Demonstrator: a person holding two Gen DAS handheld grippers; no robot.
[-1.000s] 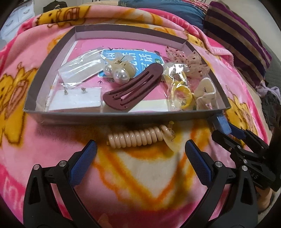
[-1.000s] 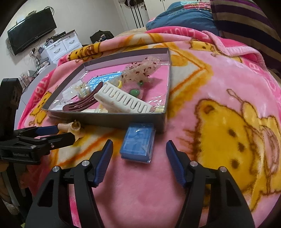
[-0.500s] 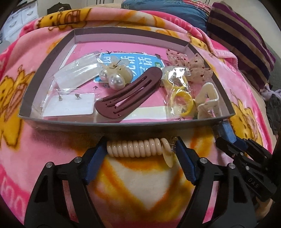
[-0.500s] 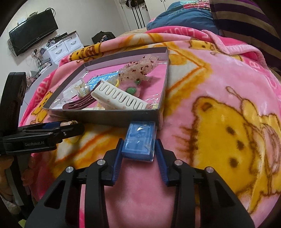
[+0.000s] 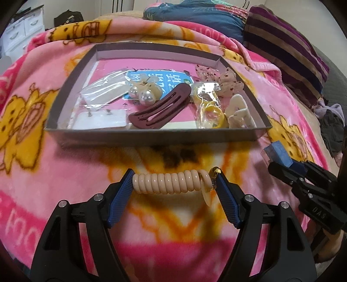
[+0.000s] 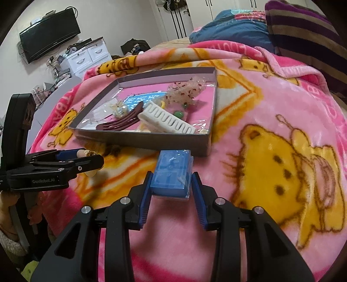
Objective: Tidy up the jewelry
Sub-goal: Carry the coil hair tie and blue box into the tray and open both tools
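Note:
A grey shallow box (image 5: 151, 136) on the pink blanket holds a maroon hair clip (image 5: 160, 107), pearl earrings (image 5: 143, 93), a white claw clip (image 5: 237, 111), a yellow ring in a bag (image 5: 211, 112) and several packets. My left gripper (image 5: 174, 184) is shut on a beige spiral hair tie (image 5: 167, 182), held above the blanket in front of the box. My right gripper (image 6: 171, 184) is shut on a small blue wrapped box (image 6: 172, 173), lifted just before the grey box's (image 6: 151, 141) near right corner. The blue box also shows in the left wrist view (image 5: 279, 153).
A striped purple pillow (image 5: 286, 43) and a blue quilt (image 5: 195, 15) lie behind the box. White drawers (image 6: 86, 56) and a wall TV (image 6: 49, 32) stand off the bed to the left. Clothes (image 5: 331, 121) lie at the bed's right edge.
Both grippers closed, the left on the spiral hair tie, the right on the blue box, and both lifted their items off the blanket, back from the grey box.

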